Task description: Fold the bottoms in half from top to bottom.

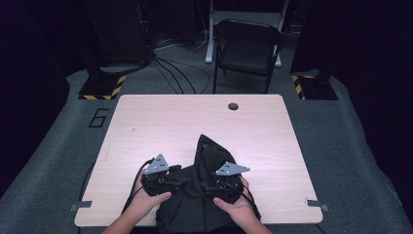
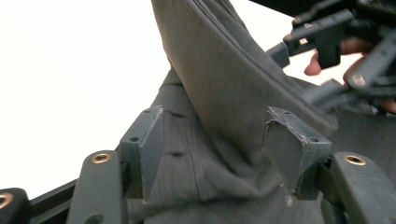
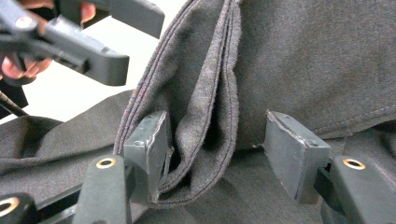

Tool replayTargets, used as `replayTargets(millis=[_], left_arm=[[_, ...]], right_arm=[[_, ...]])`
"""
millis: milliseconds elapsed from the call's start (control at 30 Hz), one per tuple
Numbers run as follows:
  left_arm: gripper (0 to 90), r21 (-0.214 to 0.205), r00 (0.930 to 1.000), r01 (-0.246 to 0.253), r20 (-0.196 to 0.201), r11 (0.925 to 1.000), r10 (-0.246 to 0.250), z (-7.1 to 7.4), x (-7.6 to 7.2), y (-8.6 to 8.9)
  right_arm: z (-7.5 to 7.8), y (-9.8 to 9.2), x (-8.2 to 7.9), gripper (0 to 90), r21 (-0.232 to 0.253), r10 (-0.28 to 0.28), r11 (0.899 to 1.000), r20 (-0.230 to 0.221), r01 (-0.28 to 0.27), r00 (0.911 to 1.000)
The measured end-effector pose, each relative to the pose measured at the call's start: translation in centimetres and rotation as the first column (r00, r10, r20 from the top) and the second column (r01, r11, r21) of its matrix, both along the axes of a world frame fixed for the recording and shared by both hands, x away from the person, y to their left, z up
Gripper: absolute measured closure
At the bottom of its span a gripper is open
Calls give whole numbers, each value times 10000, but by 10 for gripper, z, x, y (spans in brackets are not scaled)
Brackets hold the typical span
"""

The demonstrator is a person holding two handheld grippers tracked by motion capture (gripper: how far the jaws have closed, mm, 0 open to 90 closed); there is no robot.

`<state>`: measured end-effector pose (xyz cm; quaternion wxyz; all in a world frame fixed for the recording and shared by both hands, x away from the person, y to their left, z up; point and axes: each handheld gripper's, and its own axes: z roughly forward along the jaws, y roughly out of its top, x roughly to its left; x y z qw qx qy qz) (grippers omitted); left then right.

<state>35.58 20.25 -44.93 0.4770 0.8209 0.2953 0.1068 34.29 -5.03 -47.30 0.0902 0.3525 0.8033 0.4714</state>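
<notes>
Left tongs (image 2: pixel 219 154) open – dark garment (image 1: pixel 207 161) fold between; right tongs (image 3: pixel 219 154) likewise.

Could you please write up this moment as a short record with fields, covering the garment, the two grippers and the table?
Item: dark garment, bunched at the near edge of the table, one part raised to a peak
Surface: light wooden table
Left gripper: jaws apart, cloth lying between them, pads not pressing on it
Right gripper: jaws apart, a seamed fold of the garment between them, resting against one pad
Hands: both on the grippers, at the near side of the table
Background: folding chair beyond the table
</notes>
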Motion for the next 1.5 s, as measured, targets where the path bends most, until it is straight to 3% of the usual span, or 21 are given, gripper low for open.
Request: replayTargets(millis=[433,567,733,900,1033,1267,1433,1500], left_arm=[[305,-561,9991,-380,-189,9977,370,21,23,-39],[296,-482,9980,-572,-308,9972,558,23,28,-53],[301,-70,9946,-946,-430,9955,942,15,34,-64],[334,-168,9896,-1182,-844,9928,1164,5,37,-59],[439,-208,9901,-1067,-938,9941,1043,4,34,-50],[598,110,9900,-1033,-959,9946,1039,6,30,-32],[666,252,9875,-1168,-1033,9928,1188,4,31,-29],[688,282,9883,-1137,-995,9931,1160,4,31,-31]], right_arm=[[-2,-1,1,395,179,-32,9998,-98,33,9999],[-2,1,0,396,168,-36,9999,-57,37,10000],[-2,2,-3,400,162,-30,9999,44,29,10000],[-1,2,-4,406,-8,44,10000,222,-44,9997],[1,1,-5,404,-103,32,9999,375,-29,9993],[13,-9,-9,387,576,-53,9983,642,16,9979],[22,-24,-13,388,917,-292,9956,1250,178,9917],[21,-29,-12,391,915,-522,9949,1199,413,9914]])
